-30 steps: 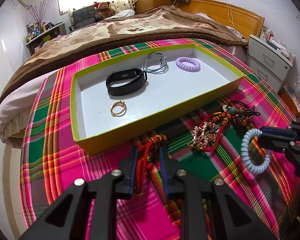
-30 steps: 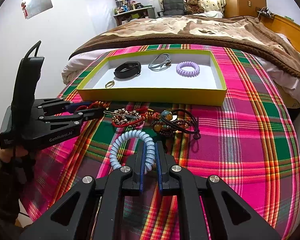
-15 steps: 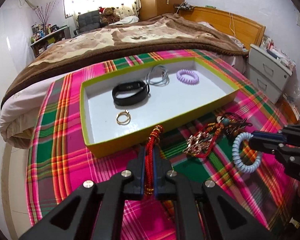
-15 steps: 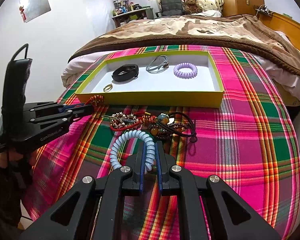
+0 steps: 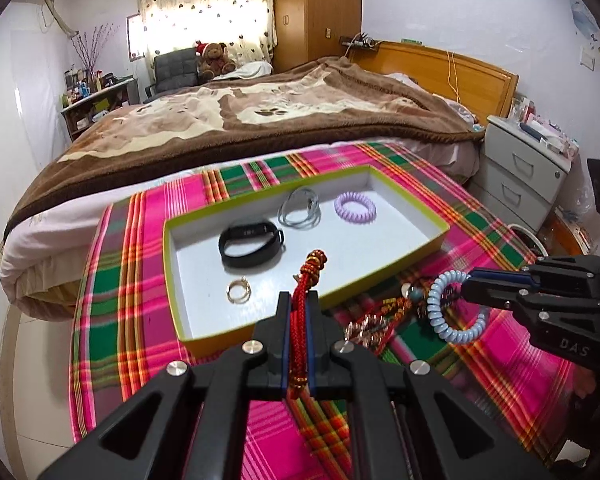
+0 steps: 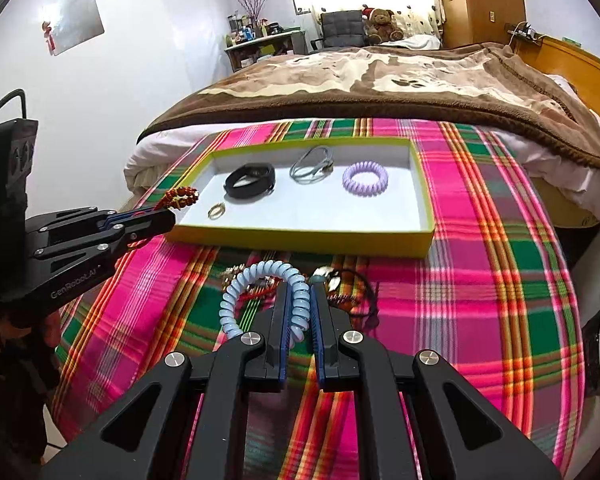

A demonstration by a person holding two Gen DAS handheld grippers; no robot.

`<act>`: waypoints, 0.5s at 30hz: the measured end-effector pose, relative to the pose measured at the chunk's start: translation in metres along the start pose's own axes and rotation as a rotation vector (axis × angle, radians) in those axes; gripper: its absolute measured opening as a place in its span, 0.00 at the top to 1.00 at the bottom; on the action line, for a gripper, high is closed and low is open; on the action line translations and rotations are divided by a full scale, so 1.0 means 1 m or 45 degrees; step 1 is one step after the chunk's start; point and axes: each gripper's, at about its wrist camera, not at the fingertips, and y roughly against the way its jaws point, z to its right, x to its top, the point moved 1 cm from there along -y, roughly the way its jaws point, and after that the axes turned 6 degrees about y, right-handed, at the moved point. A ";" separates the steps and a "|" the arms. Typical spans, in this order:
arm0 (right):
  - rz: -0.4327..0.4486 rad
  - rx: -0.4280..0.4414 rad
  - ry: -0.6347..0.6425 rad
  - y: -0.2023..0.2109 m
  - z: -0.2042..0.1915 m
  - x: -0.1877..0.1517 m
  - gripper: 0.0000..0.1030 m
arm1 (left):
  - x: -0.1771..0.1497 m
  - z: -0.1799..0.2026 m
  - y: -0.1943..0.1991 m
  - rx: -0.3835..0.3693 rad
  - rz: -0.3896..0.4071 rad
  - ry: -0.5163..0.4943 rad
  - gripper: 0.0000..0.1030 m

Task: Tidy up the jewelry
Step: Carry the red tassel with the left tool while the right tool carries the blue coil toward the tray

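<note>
Both grippers lifted, each clamped on a piece of jewelry

The left gripper (image 5: 299, 312) has risen since a second ago, pinching the red braided bracelet (image 5: 306, 292) now at the near rim of the yellow-green tray (image 5: 380, 276). The right gripper (image 6: 300, 312) still squeezes the pale blue coil bracelet (image 6: 260, 284) above the plaid cloth (image 6: 480, 300). Only the right view shows the person's left hand (image 6: 46, 330) gripping the handle.

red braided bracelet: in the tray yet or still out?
Out. The left hand-held gripper holds the red braided bracelet raised at the tray's near rim.
</note>
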 end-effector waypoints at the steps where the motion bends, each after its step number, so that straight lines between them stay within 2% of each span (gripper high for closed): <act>1: 0.007 0.001 -0.008 0.000 0.002 0.003 0.91 | 0.002 0.000 -0.001 0.000 0.004 0.005 0.94; 9: 0.021 -0.047 -0.038 -0.012 0.029 0.033 0.91 | 0.022 0.003 -0.017 -0.016 0.020 0.048 0.94; 13: 0.006 -0.011 -0.071 -0.023 0.042 0.044 0.91 | 0.028 0.006 -0.030 -0.023 0.003 0.058 0.94; 15: -0.006 -0.027 -0.058 -0.028 0.045 0.049 0.91 | 0.030 0.008 -0.037 -0.024 -0.008 0.060 0.94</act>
